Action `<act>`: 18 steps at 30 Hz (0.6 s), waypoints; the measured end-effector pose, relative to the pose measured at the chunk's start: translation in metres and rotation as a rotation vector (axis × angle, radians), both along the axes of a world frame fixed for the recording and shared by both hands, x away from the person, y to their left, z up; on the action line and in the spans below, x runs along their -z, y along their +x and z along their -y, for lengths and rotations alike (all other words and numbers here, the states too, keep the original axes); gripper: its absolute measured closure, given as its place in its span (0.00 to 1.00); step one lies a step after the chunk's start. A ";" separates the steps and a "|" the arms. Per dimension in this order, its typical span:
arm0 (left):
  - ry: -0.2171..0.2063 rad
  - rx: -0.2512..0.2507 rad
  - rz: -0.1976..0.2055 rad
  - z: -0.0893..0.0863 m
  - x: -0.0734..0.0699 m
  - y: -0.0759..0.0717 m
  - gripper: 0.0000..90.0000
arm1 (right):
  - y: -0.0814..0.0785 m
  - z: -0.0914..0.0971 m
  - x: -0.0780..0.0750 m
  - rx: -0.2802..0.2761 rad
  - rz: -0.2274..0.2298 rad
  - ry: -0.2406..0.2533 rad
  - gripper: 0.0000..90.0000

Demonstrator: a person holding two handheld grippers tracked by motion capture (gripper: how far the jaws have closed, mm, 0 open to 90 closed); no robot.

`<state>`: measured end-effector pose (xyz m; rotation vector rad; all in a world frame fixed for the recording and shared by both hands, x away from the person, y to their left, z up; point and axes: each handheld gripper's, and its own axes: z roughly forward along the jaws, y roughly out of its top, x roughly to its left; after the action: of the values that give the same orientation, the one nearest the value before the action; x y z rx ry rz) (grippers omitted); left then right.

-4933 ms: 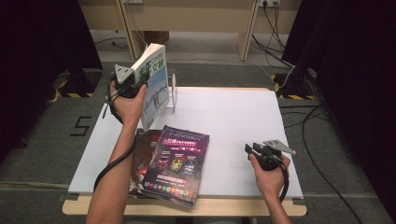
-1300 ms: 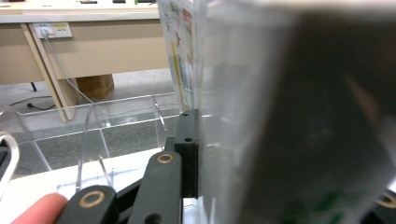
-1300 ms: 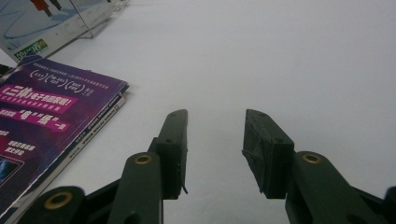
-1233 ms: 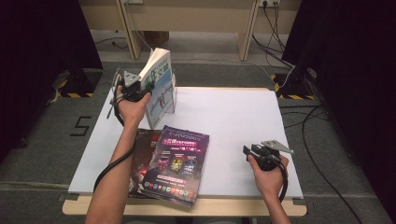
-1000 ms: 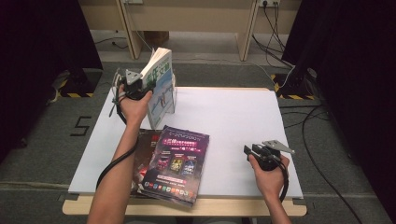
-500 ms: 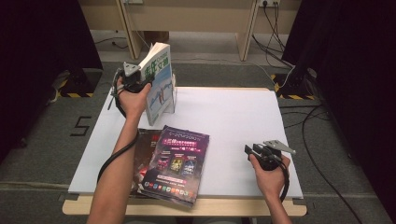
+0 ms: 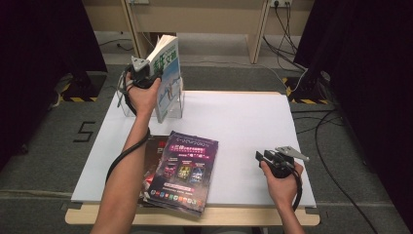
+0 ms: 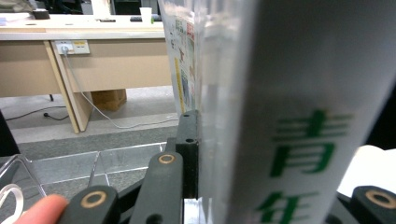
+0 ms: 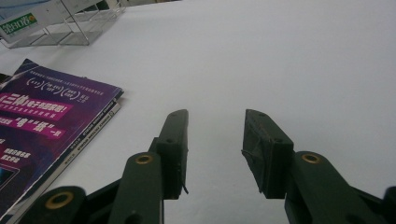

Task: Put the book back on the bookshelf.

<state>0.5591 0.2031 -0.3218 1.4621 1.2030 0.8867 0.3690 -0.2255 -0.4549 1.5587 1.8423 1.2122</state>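
White table (image 7: 253, 126), left gripper (image 7: 146, 73) clamping book (image 7: 168, 73)

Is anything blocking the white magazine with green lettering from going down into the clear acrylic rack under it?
Nothing visible does. The left gripper holds the white magazine with green lettering upright over the clear acrylic rack, whose slots look empty in the left gripper view. The purple magazine stack lies apart, nearer the person.

A white table top (image 7: 243, 126) carries a stack of magazines (image 7: 182, 170) near its front left edge; the topmost has a purple cover. Behind the table stands a wooden desk (image 7: 204, 14). Black cables (image 7: 336, 146) run across the grey floor, which bears a painted numeral 5 (image 7: 84, 131).
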 end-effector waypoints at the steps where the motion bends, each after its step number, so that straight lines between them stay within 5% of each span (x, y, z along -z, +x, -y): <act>1: 0.001 -0.005 -0.001 0.001 0.000 0.002 0.82 | 0.000 0.000 0.000 0.000 0.000 0.000 0.68; 18: 0.012 -0.031 0.024 0.020 0.015 0.015 0.82 | 0.000 0.001 0.002 0.001 -0.006 0.002 0.68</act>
<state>0.5740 0.1832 -0.3371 1.4420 1.2072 0.9310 0.3694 -0.2267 -0.4565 1.5664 1.8440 1.2104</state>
